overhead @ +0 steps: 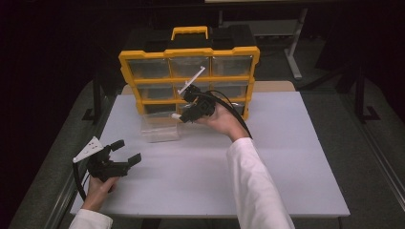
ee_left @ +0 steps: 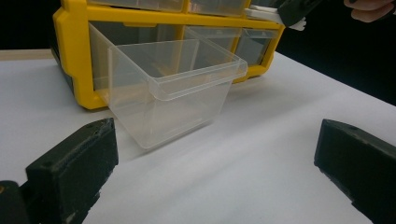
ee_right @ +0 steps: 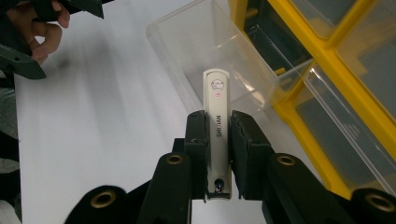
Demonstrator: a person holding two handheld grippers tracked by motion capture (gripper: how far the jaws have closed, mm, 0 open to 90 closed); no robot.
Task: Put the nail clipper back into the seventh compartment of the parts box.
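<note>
On the white desk (overhead: 200,171), in front of the yellow organizer (overhead: 188,71) that stands upright at its far side, a clear plastic drawer (overhead: 160,128) sits pulled out of the bottom-left slot. In the left gripper view the drawer (ee_left: 175,88) looks empty, with its back end at the cabinet's frame; whether it is fully free of the slot I cannot tell.

The right gripper (overhead: 184,114) is held above the desk just to the right of the drawer, before the organizer's lower rows. Its jaws are clamped on a small white nail clipper (ee_right: 218,126), which sticks out past the fingertips with a printed label along its top face. In the right gripper view the clipper's free end points toward the open drawer (ee_right: 219,51), hanging over its near wall. In the high view the clipper is a small pale sliver at the gripper's tip, too small to make out further.

The left gripper (overhead: 125,153) rests low over the desk's near-left part, well apart from the drawer, its jaws spread wide with nothing between them. It points toward the drawer and organizer (ee_left: 74,51).

A white sleeve (overhead: 253,186) covers the right forearm.
</note>
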